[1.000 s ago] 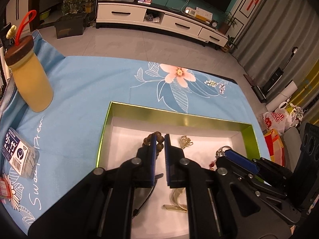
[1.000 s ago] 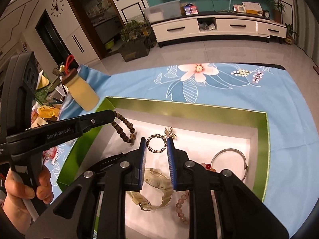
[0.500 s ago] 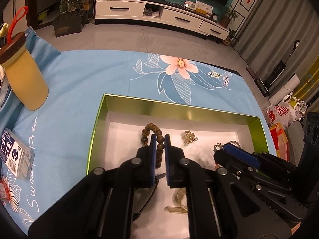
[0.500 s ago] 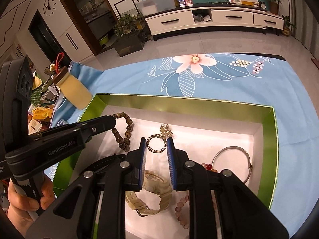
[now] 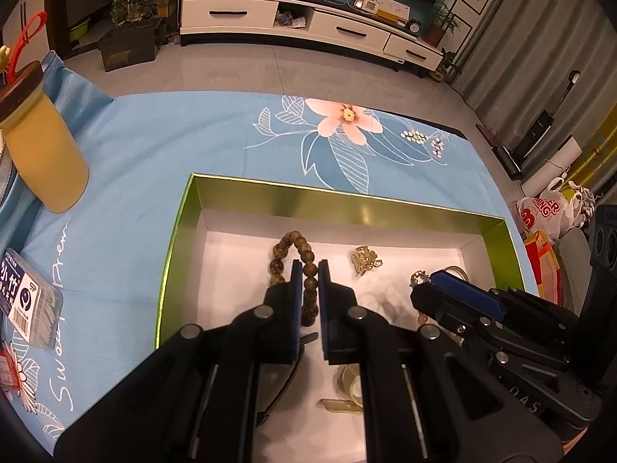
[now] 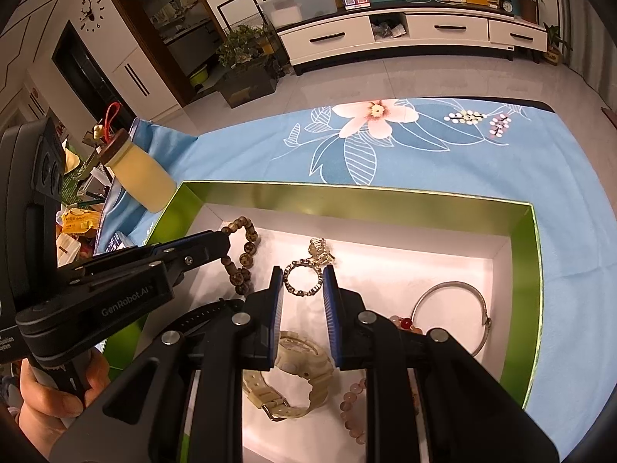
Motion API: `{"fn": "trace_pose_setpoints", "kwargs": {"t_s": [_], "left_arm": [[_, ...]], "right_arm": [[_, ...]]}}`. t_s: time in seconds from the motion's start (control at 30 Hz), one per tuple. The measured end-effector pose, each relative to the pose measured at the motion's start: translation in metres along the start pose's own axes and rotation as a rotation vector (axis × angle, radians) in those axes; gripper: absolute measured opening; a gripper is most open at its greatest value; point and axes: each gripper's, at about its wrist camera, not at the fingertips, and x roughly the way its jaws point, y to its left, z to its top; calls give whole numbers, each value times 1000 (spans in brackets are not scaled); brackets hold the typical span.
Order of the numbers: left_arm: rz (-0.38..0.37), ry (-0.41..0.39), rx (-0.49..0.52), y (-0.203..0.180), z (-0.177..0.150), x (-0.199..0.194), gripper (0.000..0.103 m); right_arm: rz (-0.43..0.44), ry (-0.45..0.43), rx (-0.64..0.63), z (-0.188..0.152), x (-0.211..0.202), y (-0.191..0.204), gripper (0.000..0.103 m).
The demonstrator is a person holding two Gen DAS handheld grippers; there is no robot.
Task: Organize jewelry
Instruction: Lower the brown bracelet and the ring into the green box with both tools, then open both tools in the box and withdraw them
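We are holding the left gripper [image 5: 307,270] narrowed on one strand of the brown wooden bead bracelet [image 5: 287,254], whose loop is running straight ahead of the tips inside the green-walled white-floored box [image 5: 270,196]; we are holding the right gripper [image 6: 303,281] narrowed on the gold chain-link ring [image 6: 302,280], its ornate gold charm [image 6: 320,250] lying just beyond, toward the far wall.
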Motion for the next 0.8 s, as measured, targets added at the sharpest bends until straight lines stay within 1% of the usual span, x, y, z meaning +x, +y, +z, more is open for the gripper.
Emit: {"fn": "trace_pose_setpoints", "kwargs": {"t_s": [0.53, 0.8], "left_arm": [[15, 8, 14, -1, -2, 3, 8], [22, 15, 1, 1, -3, 5, 8]], "right_arm": [[-7, 6, -2, 1, 2, 0, 21], [-9, 15, 11, 1, 5, -1, 21]]}}
